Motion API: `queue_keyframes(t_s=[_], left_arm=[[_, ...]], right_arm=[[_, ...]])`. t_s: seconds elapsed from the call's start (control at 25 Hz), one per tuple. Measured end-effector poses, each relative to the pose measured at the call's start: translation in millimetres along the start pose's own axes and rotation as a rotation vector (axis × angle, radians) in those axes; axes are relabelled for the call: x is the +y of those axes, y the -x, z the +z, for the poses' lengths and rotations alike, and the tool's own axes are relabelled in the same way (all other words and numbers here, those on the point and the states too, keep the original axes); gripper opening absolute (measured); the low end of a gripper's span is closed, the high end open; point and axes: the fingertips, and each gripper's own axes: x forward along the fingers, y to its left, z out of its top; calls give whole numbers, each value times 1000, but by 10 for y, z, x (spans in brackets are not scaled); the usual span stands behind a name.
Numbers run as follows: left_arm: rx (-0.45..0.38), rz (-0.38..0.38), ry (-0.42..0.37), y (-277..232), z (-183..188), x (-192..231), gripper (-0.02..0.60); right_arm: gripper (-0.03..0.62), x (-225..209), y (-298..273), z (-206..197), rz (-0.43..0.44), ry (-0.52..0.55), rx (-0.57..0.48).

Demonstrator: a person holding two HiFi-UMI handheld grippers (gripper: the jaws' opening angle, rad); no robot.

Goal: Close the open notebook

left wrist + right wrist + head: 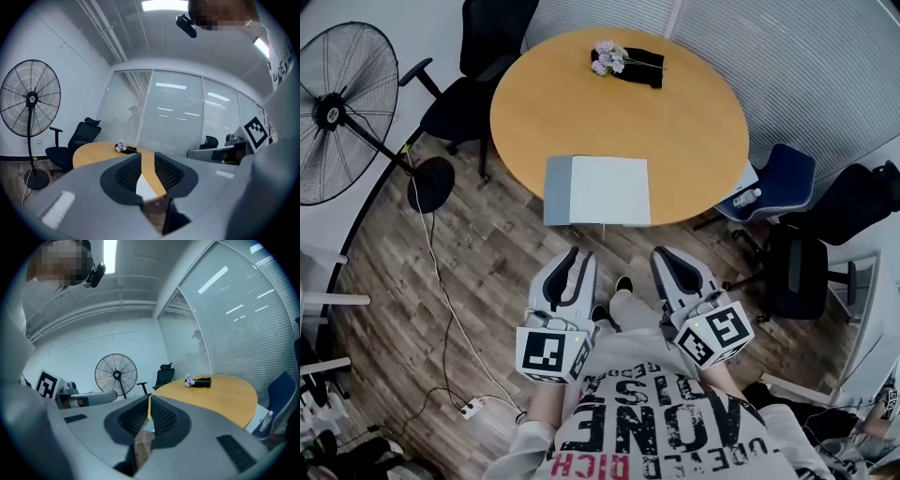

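Notebook (598,190) lies open on round table (694,122) — untouched.

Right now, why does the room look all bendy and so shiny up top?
Left gripper view: the wide lens bends the blinds, and the ceiling light glares white. Right gripper view: same bending, dark corners. Head view: the floor curves round the table.

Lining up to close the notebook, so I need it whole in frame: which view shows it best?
The head view: the open notebook lies whole and flat at the table's near edge. The left gripper view shows only a white sliver between its jaws; the right gripper view shows almost nothing of it.
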Motion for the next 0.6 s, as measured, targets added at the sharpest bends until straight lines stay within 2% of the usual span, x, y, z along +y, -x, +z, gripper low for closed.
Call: queue_keyframes(t_s=[0.24,0.48,0.6], left_arm=[[17,10,5,-227,-40,33,98],[26,16,0,-589,29,84,98],[34,18,21,-837,21,119,98]], right_arm=[[20,-176,-142,-14,24,-21,15],[20,-533,-367,86,26,-46,19],[20,-767,-499,95,23,-57,29]])
